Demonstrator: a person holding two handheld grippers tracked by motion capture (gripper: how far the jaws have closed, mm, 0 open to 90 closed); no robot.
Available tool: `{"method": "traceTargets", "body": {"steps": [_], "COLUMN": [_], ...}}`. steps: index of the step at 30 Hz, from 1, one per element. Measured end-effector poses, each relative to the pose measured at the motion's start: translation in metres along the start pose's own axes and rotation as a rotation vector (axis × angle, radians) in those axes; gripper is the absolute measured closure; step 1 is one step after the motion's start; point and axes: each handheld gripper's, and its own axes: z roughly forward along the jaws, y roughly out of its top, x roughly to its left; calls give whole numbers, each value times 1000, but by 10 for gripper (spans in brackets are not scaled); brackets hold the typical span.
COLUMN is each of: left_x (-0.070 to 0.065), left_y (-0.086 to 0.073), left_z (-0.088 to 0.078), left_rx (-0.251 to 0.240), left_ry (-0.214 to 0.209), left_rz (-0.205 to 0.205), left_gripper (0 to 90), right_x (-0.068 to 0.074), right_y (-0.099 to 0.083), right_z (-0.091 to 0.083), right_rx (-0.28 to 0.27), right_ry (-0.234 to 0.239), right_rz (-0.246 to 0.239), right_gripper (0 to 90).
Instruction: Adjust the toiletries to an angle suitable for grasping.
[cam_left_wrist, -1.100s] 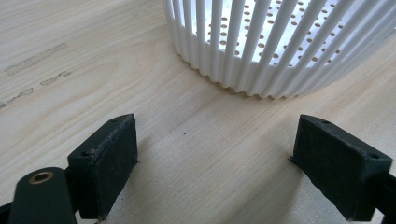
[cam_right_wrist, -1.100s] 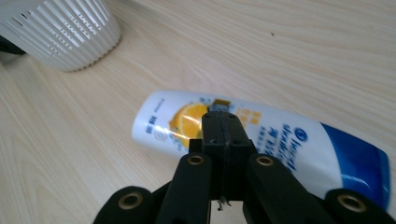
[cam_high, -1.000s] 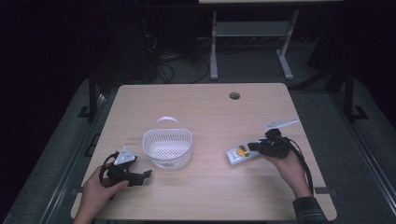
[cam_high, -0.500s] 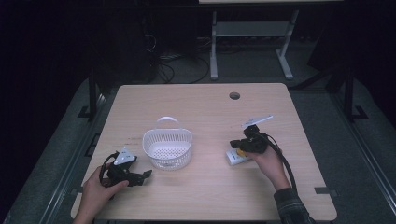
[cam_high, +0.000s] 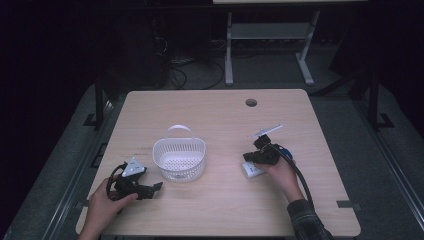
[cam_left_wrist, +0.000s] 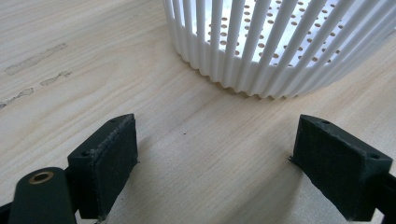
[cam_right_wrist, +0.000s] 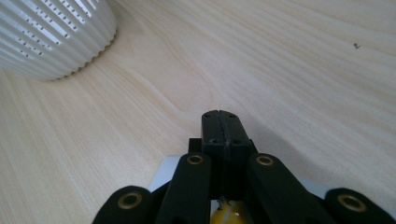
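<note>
On the wooden table (cam_high: 220, 210) stands 1 white slatted basket (cam_high: 179, 159) with 1 handle arching over its far side, a little left of centre. There are 2 grippers, 1 in each of the person's hands.

The left gripper (cam_high: 156, 187) lies low at the near left of the table, just beside the basket and apart from it. In the left gripper view its 2 black jaws stand wide, with bare wood between them and the ribbed, perforated basket wall (cam_left_wrist: 280, 46) ahead — nothing is held.

The right gripper (cam_high: 246, 158) sits right of the basket, well apart from it, pointing toward it. In the right gripper view its 2 jaws (cam_right_wrist: 225, 133) are pressed flat together with nothing between them, and the basket's edge (cam_right_wrist: 51, 37) shows at the upper left. Directly under this gripper lies 1 small white block-shaped object (cam_high: 251, 170) flat on the table — in the right gripper view a white edge (cam_right_wrist: 164, 173) and a patch of yellow show beneath the jaws. What the object is cannot be told, nor whether the gripper touches it.

1 round hole (cam_high: 251, 102) sits in the table near its far edge.
</note>
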Motion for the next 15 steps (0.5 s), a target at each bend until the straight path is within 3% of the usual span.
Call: {"method": "traceTargets", "body": {"steps": [15], "left_x": [0], "left_y": [0], "left_z": [0], "left_rx": [0], "left_ry": [0], "left_rz": [0], "left_gripper": [130], "right_x": [8], "right_y": [-12], "right_z": [-3], "right_rx": [29], "right_ry": [9], "right_rz": [-20], "right_gripper": [895]}}
